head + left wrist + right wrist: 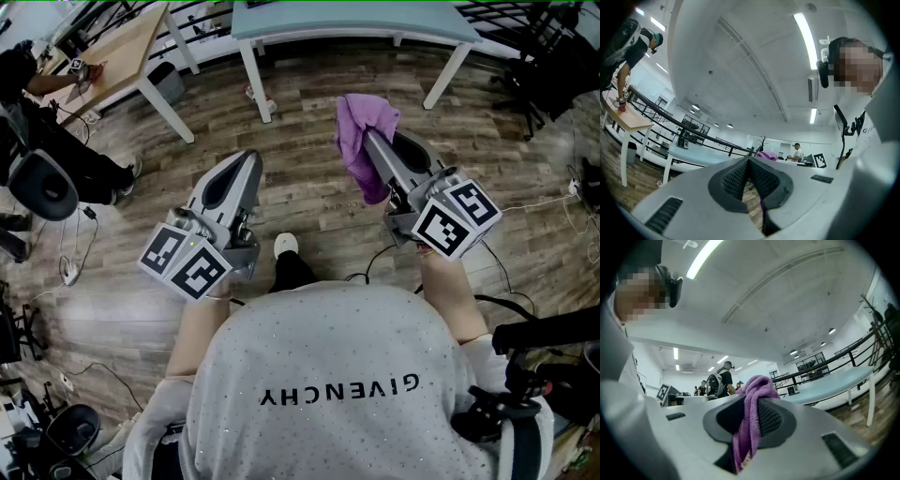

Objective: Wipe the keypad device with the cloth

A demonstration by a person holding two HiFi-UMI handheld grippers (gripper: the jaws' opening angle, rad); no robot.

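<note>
A wood-plank floor (309, 187) lies below, and a white ceiling (740, 56) with strip lights is overhead. The right tongs (752, 405) are clamped on a purple cloth (749, 427), which bunches above the pads and hangs down between them. In the head view the cloth drapes over the tips, in the air above the floor. The left tongs (749, 163) are pressed together at the tips with nothing between them. Both are held out in front of a person in a grey top (328, 375). Beyond them stands a pale blue tabletop (356, 23), with a wooden tabletop (122, 47) off to the left.
</note>
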